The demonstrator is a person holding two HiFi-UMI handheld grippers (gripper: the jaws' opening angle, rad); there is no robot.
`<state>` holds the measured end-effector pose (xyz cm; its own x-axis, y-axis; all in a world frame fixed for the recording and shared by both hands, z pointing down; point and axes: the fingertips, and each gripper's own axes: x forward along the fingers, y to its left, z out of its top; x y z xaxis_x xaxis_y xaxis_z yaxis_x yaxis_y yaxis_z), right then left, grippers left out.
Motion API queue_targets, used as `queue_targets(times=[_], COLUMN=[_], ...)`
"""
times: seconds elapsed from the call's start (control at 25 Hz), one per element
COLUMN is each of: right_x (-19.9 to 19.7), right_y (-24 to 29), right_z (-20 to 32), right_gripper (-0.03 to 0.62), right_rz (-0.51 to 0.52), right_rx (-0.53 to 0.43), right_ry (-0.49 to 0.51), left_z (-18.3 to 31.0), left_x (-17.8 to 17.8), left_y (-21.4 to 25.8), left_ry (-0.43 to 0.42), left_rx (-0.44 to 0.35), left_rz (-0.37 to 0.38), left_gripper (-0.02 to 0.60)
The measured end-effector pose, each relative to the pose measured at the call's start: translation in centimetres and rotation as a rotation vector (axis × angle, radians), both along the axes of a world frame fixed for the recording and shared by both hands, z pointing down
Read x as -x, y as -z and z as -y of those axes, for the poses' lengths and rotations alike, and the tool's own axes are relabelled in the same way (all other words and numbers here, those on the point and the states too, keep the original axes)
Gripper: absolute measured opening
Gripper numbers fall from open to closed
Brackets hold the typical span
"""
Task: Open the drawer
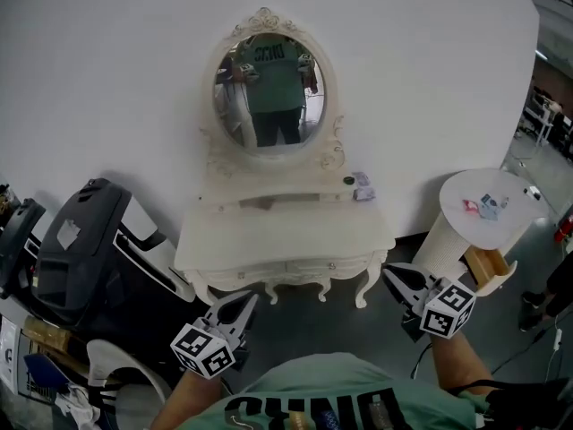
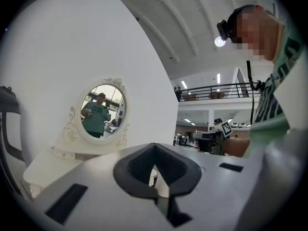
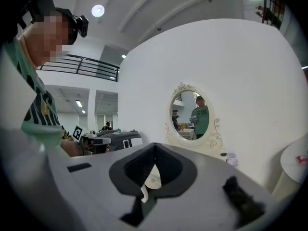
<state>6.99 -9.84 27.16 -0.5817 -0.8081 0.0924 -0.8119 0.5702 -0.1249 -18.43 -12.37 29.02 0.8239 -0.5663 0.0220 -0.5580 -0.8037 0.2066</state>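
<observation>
The left tool [image 1: 245, 301], its jaws pressed together on nothing, is held at about seven o'clock from the white dressing table [image 1: 282, 211], apart from it. The drawer [image 1: 286, 268] sits shut in the table's front, just under the worktop [image 1: 286, 236] and at six o'clock from the oval mirror [image 1: 271, 92]. At four o'clock from the dressing table the right tool [image 1: 391, 274] is likewise closed and empty, with a round white side table [image 1: 510, 229] at its two o'clock.

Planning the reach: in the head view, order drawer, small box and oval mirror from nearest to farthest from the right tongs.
1. Drawer, under the tabletop, beside the right tongs.
2. Small box, right end of the shelf.
3. Oval mirror, at the back.
</observation>
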Motion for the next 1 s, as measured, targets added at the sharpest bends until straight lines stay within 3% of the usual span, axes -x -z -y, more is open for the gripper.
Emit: queue_targets(times=[0.28, 0.6, 1.0], right_x=[5.0, 9.2, 6.8], right_y=[1.4, 1.7, 0.3], right_z=[6.2, 11.1, 16.7], right_gripper=[0.011, 0.011, 0.011], right_rz=[0.009, -0.026, -0.009], right_rx=[-0.016, -0.013, 0.008], right_ry=[-0.093, -0.113, -0.056], left_z=[8.7, 14.3, 18.2], left_x=[4.4, 8.9, 6.9], left_y=[2.4, 1.0, -0.9], left_ry=[-0.103, -0.116, -0.065], left_rx=[-0.052, -0.02, 0.03], left_rz=[-0.018, -0.033, -0.014], left_gripper=[0.009, 0.009, 0.009])
